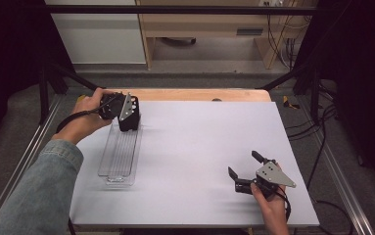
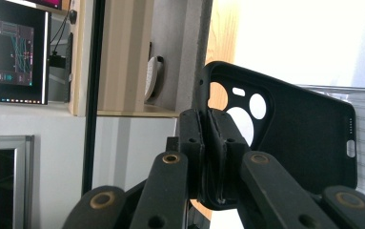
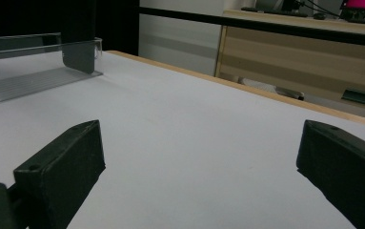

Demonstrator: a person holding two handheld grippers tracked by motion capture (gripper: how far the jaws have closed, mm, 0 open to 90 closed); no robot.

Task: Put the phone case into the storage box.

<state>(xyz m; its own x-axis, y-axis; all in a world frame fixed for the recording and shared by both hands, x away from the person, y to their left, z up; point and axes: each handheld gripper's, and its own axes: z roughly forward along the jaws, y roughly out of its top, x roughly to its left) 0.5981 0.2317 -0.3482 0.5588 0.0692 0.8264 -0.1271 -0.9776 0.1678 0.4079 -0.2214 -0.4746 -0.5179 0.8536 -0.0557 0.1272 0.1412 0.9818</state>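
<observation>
my left claw (image 1: 126, 115) clamped on black phone case (image 2: 285, 129), over clear tray (image 1: 121, 154) | my right claw (image 1: 246, 171) apart, counter (image 1: 199, 142) 5 o'clock

You won't find readable text anywhere here. The monitor (image 2: 12, 57) at far left in your left gripper view shows coloured graphics, too small and blurred to make out words or numbers.

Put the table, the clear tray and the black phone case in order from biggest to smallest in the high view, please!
1. The table looks by far the biggest.
2. The clear tray comes next, long and narrow.
3. The black phone case looks smallest, held in the left tongs above the tray's far end.
</observation>
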